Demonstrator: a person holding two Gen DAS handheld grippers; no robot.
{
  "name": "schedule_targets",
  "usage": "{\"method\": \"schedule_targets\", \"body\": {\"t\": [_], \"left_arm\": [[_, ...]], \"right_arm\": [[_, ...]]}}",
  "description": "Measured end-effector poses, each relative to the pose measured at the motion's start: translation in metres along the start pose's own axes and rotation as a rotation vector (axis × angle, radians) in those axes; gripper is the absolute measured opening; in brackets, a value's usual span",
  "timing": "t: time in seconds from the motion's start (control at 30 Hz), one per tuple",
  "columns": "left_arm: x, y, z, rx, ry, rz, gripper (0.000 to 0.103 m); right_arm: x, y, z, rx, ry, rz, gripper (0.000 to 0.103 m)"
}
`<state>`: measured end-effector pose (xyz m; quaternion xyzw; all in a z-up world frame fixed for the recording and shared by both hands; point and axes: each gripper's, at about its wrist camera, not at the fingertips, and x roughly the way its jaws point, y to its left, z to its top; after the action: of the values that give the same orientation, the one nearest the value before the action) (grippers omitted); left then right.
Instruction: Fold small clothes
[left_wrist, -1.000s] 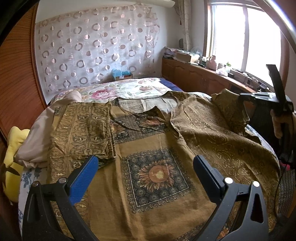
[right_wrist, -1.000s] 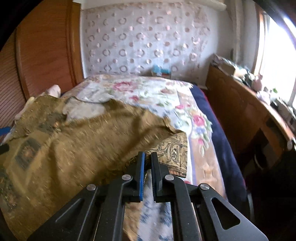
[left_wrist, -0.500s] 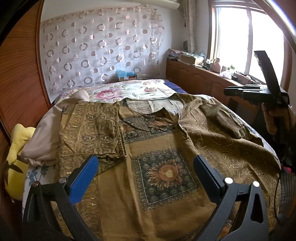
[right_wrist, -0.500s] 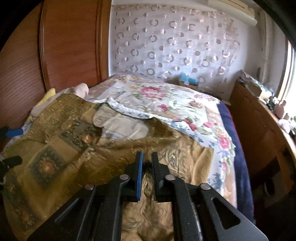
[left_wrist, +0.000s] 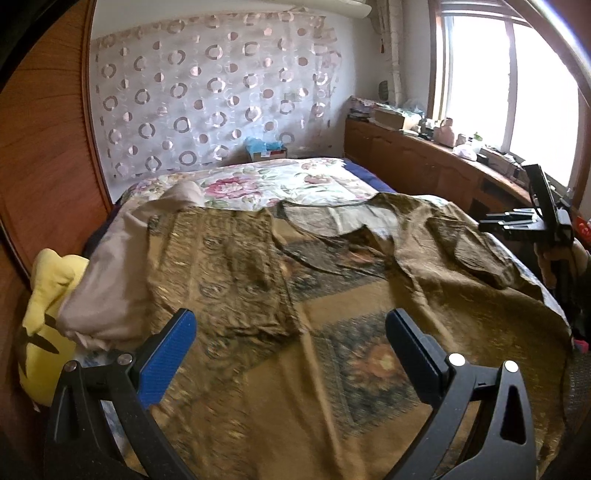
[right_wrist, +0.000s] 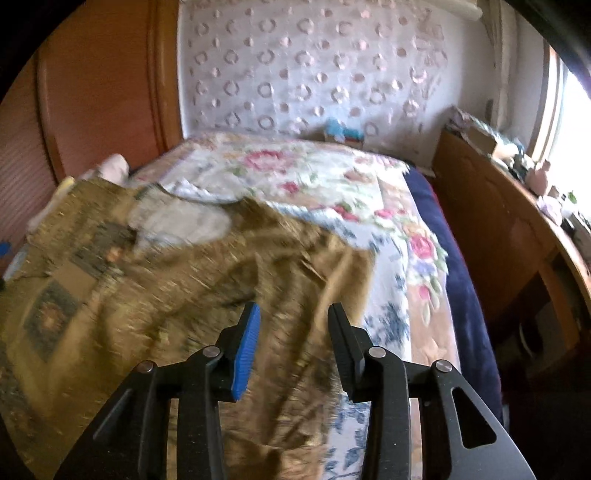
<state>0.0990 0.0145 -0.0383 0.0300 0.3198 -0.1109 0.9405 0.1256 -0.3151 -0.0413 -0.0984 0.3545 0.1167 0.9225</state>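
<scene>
A golden-brown patterned top lies spread on the bed, neckline toward the far end. Its left sleeve is folded in over the body, and its right sleeve lies folded inward too. My left gripper hovers open over the lower part of the top with nothing between its fingers. In the left wrist view my right gripper hangs at the bed's right edge, held by a hand. Seen from its own camera, the right gripper has its jaws opening above the top. No cloth is pinched between them.
A yellow plush toy and a beige bundle of cloth sit at the left edge. The floral bedspread shows beyond the top. A wooden cabinet with clutter runs under the window. Wooden panelling stands at the left.
My right gripper was shut on the right sleeve, laid it inward over the top, then let go and drew back to the right. The left gripper stayed open and shifted slightly.
</scene>
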Motion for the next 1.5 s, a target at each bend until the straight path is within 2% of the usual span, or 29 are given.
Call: {"method": "schedule_targets", "body": {"t": [0.13, 0.3, 0.53, 0.7, 0.77, 0.93, 1.13, 1.33, 1.5], "left_arm": [[0.012, 0.020, 0.008, -0.010, 0.012, 0.038, 0.103], [0.027, 0.042, 0.016, -0.030, 0.030, 0.075, 0.103], [0.049, 0.070, 0.025, -0.059, 0.062, 0.104, 0.103], [0.060, 0.089, 0.033, -0.070, 0.070, 0.107, 0.102], [0.065, 0.095, 0.037, -0.076, 0.076, 0.098, 0.096], [0.082, 0.112, 0.044, -0.095, 0.112, 0.089, 0.073], [0.099, 0.133, 0.052, -0.132, 0.134, 0.094, 0.059], [0.115, 0.143, 0.061, -0.150, 0.153, 0.083, 0.050], [0.127, 0.146, 0.064, -0.146, 0.175, 0.083, 0.049]], "right_arm": [[0.021, -0.001, 0.005, -0.002, 0.035, 0.007, 0.039], [0.045, 0.016, 0.026, -0.070, 0.072, 0.032, 0.039], [0.073, 0.031, 0.061, -0.090, 0.044, 0.119, 0.039], [0.080, 0.019, 0.069, -0.066, 0.041, 0.115, 0.041], [0.081, 0.010, 0.070, -0.060, 0.043, 0.090, 0.044], [0.087, -0.012, 0.072, -0.023, 0.056, 0.038, 0.044], [0.096, -0.028, 0.063, 0.050, 0.071, 0.003, 0.044], [0.114, -0.032, 0.061, 0.086, 0.095, 0.016, 0.045], [0.118, -0.033, 0.063, 0.095, 0.087, 0.027, 0.049]]}}
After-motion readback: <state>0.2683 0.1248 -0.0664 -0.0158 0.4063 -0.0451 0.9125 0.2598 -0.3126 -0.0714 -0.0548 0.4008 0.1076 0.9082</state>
